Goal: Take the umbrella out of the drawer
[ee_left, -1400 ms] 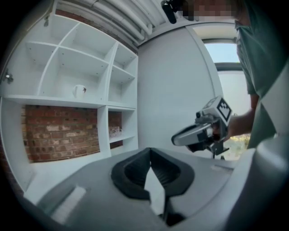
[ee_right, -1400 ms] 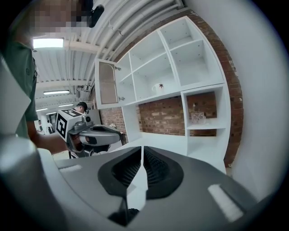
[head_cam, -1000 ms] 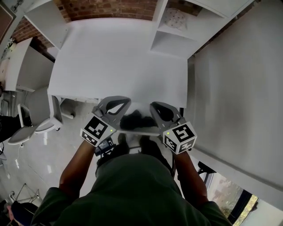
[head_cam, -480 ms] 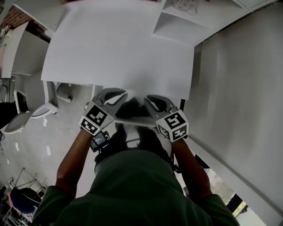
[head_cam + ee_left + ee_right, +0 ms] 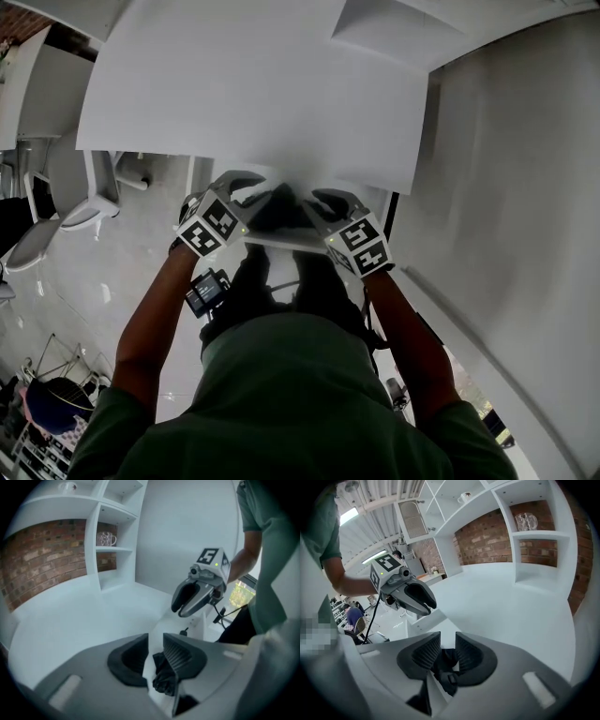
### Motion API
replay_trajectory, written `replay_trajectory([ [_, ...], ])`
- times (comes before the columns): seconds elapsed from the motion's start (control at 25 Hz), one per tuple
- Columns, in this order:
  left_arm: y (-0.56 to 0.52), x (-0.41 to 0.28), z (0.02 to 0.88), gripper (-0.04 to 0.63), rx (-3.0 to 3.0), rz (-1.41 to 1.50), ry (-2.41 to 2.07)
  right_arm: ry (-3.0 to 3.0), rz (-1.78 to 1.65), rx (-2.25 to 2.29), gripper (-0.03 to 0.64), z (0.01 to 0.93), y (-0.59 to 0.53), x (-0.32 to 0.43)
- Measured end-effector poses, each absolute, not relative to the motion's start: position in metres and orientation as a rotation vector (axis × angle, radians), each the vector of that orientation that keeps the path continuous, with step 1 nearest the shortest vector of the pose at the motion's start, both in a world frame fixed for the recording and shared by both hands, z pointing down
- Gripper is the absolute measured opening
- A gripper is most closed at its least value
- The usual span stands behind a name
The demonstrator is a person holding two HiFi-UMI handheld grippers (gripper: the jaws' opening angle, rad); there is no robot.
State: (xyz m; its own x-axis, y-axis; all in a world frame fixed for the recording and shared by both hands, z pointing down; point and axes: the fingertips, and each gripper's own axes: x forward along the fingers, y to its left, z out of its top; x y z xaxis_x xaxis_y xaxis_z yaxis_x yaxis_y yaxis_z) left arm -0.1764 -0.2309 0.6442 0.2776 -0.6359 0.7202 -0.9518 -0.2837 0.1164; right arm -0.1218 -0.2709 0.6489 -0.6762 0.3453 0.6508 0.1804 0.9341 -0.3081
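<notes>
Checking gripper views, I read left gripper (image 5: 156, 645) and right gripper (image 5: 447, 651) opening, gaps narrow, umbrella (image 5: 164, 680) ungripped beneath (head view: dark mass only).

Plain white bench (image 5: 253, 94) and white shelves (image 5: 110, 550). Red-brown brick wall (image 5: 42, 559) with pale mortar lines. Grey left gripper (image 5: 157, 651) and grey right gripper (image 5: 443, 651), each with ribbed black pads (image 5: 180, 653). Jaws of both opening, black umbrella (image 5: 164, 679) fabric between them, white drawer (image 5: 286, 246) edge alongside. On each gripper, a white cube (image 5: 217, 225) printed with black square markers, with a small green light at one corner. Dark green shirt (image 5: 281, 394). Pale grey glossy floor (image 5: 94, 281). Pale grey chair (image 5: 70, 183).
</notes>
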Motion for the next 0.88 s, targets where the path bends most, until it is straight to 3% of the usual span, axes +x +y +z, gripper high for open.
replay_trajectory([
  [0.4,-0.203,-0.155,0.733,0.181,1.951,0.866,-1.157,-2.096,0.15,-0.544,0.2,0.741,-0.248,-0.096],
  [0.88,-0.172,-0.141,0.814,0.344,1.882,0.955,-0.91,-1.888,0.049,-0.662,0.292,0.813,-0.238,-0.072],
])
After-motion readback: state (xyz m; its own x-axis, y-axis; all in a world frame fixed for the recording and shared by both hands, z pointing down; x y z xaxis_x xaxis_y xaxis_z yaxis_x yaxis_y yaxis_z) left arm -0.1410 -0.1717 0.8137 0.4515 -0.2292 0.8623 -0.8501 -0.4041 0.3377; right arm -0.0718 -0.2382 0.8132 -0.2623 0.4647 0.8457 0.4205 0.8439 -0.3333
